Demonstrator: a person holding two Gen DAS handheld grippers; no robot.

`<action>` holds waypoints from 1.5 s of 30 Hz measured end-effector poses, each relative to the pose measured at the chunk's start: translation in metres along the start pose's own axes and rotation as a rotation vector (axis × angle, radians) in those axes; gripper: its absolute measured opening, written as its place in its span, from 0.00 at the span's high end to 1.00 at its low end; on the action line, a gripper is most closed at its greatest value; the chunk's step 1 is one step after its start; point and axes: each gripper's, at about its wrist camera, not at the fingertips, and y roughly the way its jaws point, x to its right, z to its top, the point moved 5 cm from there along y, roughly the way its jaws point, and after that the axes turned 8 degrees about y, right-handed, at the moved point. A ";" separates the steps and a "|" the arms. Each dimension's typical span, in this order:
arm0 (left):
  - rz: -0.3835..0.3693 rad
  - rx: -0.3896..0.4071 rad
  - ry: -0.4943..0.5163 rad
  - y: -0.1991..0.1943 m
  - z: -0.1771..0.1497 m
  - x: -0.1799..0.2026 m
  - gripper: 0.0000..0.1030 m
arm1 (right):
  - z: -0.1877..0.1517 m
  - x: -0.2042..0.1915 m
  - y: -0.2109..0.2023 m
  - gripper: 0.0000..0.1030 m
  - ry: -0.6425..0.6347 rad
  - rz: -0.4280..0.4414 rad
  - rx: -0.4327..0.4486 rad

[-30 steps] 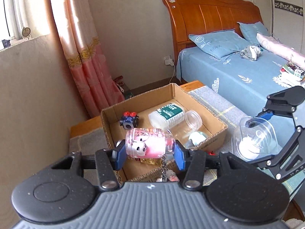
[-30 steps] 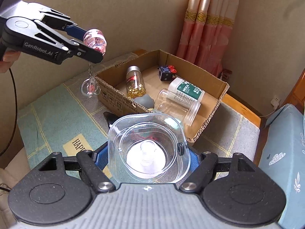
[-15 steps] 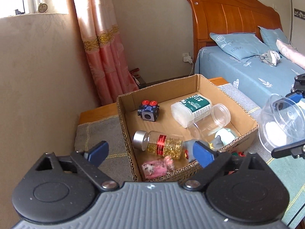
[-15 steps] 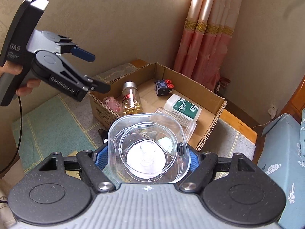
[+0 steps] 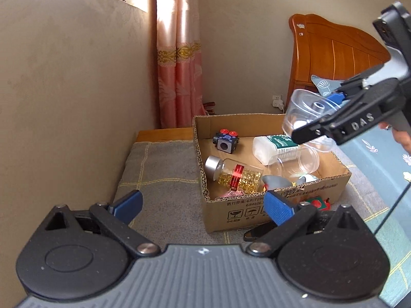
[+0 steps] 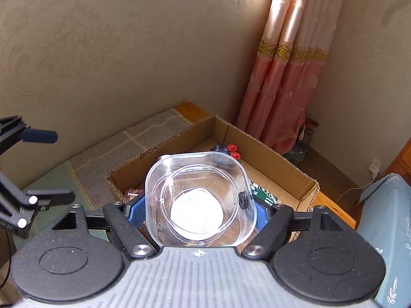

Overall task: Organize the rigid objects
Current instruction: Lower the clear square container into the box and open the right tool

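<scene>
A cardboard box (image 5: 277, 205) stands on a grey mat and holds a gold-filled glass bottle (image 5: 236, 175), a white jar with a green label (image 5: 276, 145), a dark cube toy with red knobs (image 5: 226, 141), a clear cup (image 5: 305, 159) and a pink toy (image 5: 235, 193). My left gripper (image 5: 203, 206) is open and empty, in front of the box's near left corner. My right gripper (image 6: 197, 210) is shut on a clear plastic container (image 6: 197, 202) and holds it above the box (image 6: 277, 172); it also shows in the left wrist view (image 5: 305, 113).
A beige wall runs along the left of the mat (image 5: 159, 174). A pink curtain (image 5: 179, 71) hangs behind the box. A wooden headboard (image 5: 334, 54) and a blue bedspread (image 5: 380, 159) lie to the right. A small red and green item (image 5: 318, 202) lies by the box's front.
My left gripper opened and dropped the pink toy into the box, then drew back to the left. My right gripper carried the clear container forward, over the box.
</scene>
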 end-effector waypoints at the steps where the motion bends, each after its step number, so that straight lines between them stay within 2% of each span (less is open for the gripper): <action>1: 0.004 -0.001 -0.008 -0.001 -0.002 -0.002 0.03 | 0.006 0.000 0.007 0.20 0.004 0.005 -0.006; 8: 0.044 0.003 -0.025 -0.006 -0.012 -0.016 0.03 | 0.033 -0.002 0.062 0.20 0.041 0.004 -0.052; 10: 0.051 0.007 -0.035 -0.008 -0.013 -0.020 0.03 | 0.036 0.001 0.075 0.19 0.067 -0.022 -0.068; 13: 0.051 0.005 -0.044 -0.007 -0.016 -0.025 0.03 | 0.035 0.004 0.081 0.09 0.098 -0.037 -0.066; 14: 0.051 0.002 -0.044 -0.007 -0.016 -0.025 0.03 | 0.034 0.004 0.080 0.02 0.106 -0.037 -0.063; 15: 0.049 0.001 -0.043 -0.007 -0.017 -0.025 0.03 | 0.033 0.004 0.077 0.00 0.115 -0.034 -0.053; 30: 0.036 -0.038 -0.015 -0.005 -0.024 -0.003 0.01 | -0.011 0.001 0.019 0.00 0.230 -0.087 -0.021; 45: 0.041 -0.069 0.015 -0.010 -0.030 0.013 0.01 | -0.069 -0.004 0.001 0.00 0.391 -0.162 -0.033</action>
